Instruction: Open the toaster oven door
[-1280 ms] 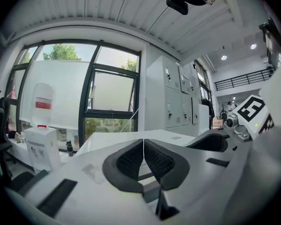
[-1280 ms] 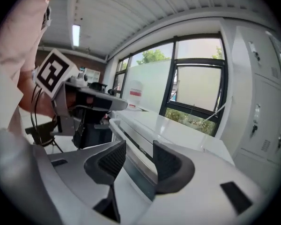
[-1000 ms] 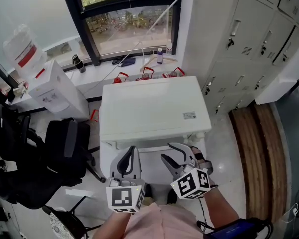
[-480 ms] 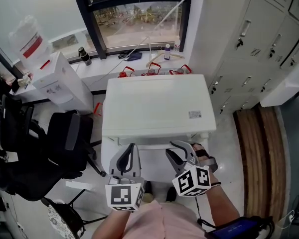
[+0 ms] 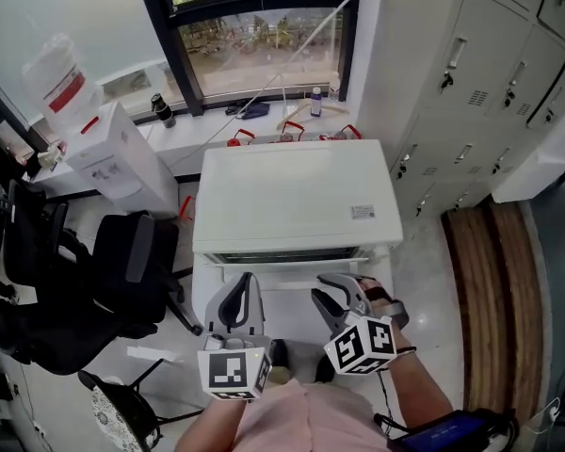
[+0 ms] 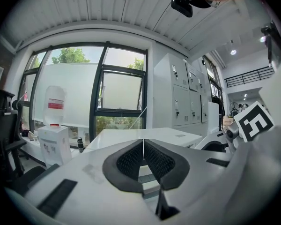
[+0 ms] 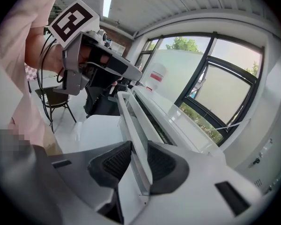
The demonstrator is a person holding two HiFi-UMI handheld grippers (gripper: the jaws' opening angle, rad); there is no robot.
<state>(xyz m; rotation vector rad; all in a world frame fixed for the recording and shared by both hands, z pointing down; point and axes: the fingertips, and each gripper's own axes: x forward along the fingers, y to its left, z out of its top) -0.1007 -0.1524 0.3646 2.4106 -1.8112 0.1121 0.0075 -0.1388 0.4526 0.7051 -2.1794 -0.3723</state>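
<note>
A big white toaster oven (image 5: 292, 196) stands right in front of the person, below the window (image 5: 254, 36). Its door (image 5: 264, 273) is on the side near the person, and it is open just a little bit, so a thin dark gap shows along the top of the oven's front. The right hand-held gripper (image 5: 331, 295) is at the right part of the door's top edge. In the right gripper view the jaws sit close together with the thin white edge of the door (image 7: 131, 121) between them, and the black pads (image 7: 113, 164) press on it from both sides. The left hand-held gripper (image 5: 240, 299) is beside the right one, near the left part of the door. It does not touch the door. In the left gripper view its jaws are pressed together with nothing between them, and the flat top of the oven shows past them. To the left of the oven are a black chair (image 5: 122, 271) and a white water machine (image 5: 108, 168) with a big bottle (image 5: 52, 88) on top. Grey lockers (image 5: 490, 73) stand to the right
</note>
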